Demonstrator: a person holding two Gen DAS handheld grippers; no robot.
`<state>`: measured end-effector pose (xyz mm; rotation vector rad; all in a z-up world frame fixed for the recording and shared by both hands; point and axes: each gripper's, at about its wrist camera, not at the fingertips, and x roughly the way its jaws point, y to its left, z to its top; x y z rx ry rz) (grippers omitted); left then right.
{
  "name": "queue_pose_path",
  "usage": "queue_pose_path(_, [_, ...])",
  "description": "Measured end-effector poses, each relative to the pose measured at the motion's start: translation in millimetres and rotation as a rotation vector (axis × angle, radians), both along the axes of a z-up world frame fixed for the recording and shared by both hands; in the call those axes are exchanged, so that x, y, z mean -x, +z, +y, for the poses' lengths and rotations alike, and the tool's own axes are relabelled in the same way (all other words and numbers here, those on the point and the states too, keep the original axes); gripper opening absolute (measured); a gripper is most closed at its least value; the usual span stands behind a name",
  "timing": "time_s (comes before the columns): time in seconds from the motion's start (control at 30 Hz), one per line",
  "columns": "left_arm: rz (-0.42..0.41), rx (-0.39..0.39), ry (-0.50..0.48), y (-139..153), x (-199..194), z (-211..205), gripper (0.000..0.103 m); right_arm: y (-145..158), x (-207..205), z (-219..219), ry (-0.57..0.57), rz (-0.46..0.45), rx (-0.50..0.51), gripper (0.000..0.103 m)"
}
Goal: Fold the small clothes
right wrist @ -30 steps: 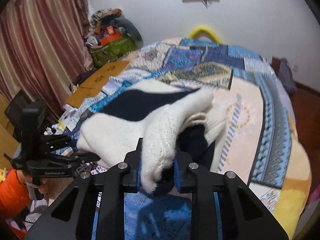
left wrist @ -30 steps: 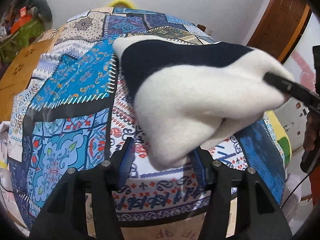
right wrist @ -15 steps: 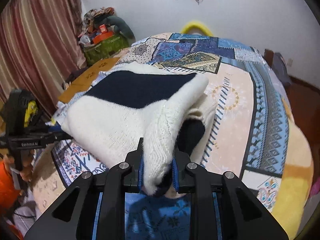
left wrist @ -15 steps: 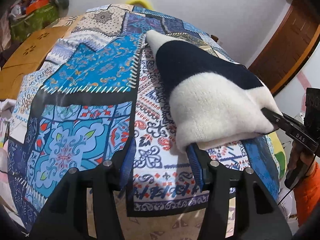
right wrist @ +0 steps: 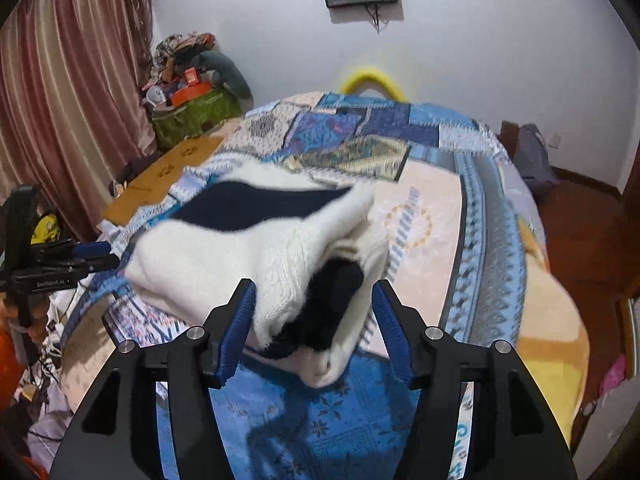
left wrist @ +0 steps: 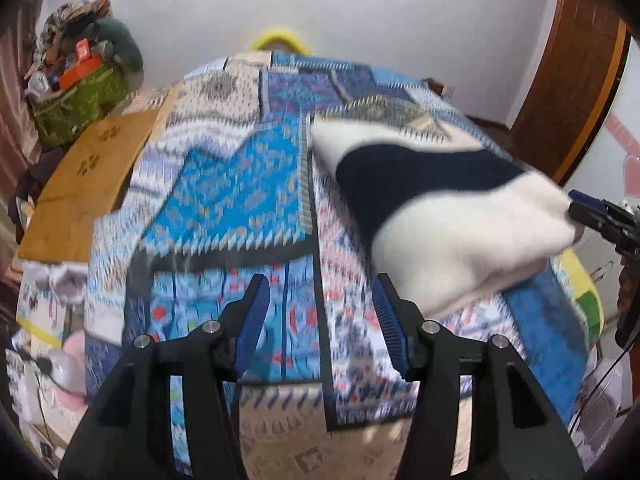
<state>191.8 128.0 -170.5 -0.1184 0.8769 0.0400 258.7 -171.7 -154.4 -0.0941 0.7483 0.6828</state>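
Observation:
A folded white knit sweater with a dark navy band [left wrist: 448, 208] lies on the patterned bed cover [left wrist: 224, 196]. My left gripper [left wrist: 318, 324] is open and empty, just left of the sweater's near corner. In the right wrist view the sweater [right wrist: 240, 248] lies in front of my right gripper [right wrist: 314, 316], which is open with its jaws either side of the sweater's near folded end. The left gripper shows at the far left of that view [right wrist: 60, 264]. The right gripper's tip shows at the sweater's right end in the left wrist view [left wrist: 600, 220].
A green bag piled with clothes [right wrist: 192, 108] stands by the pink curtain [right wrist: 68, 92]. An orange-brown mat [left wrist: 84, 188] lies left of the bed. A wooden door [left wrist: 576, 80] is on the right. A yellow hoop [right wrist: 372, 80] is behind the bed.
My right gripper has opened and let go of the sweater's end. My left gripper has drawn back from the sweater, which now rests folded on the bed.

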Motion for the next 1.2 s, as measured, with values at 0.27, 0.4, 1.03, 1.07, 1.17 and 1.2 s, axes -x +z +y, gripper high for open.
queue_pose_path(0.27, [-0.071,0.015,-0.117,38.2,-56.0,-21.3,0.058,31.9,-19.1,29.3,0.061,-0.044,-0.058,0.056])
queue_pose_path(0.4, [-0.046,0.050,-0.160,29.2,-85.7,-32.1,0.061,19.4,-39.5,51.5,0.069,0.008,-0.028,0.056])
queue_pose_path(1.03, [0.081,0.089,-0.237,-27.3,-87.5,-40.2,0.075,-38.1,-34.8,38.3,0.108,0.126,0.068,0.051])
queue_pose_path(1.07, [0.081,0.096,-0.229,-25.5,-85.6,-38.8,0.076,-37.2,-35.4,38.0,0.102,0.122,0.071,0.055])
queue_pose_path(1.17, [0.084,0.113,-0.204,-21.5,-81.0,-34.4,0.079,-36.8,-35.8,27.9,0.055,0.118,0.064,0.074])
queue_pose_path(1.2, [0.088,0.118,-0.199,-21.8,-80.7,-34.1,0.080,-38.6,-37.1,24.9,0.043,0.124,0.059,0.076])
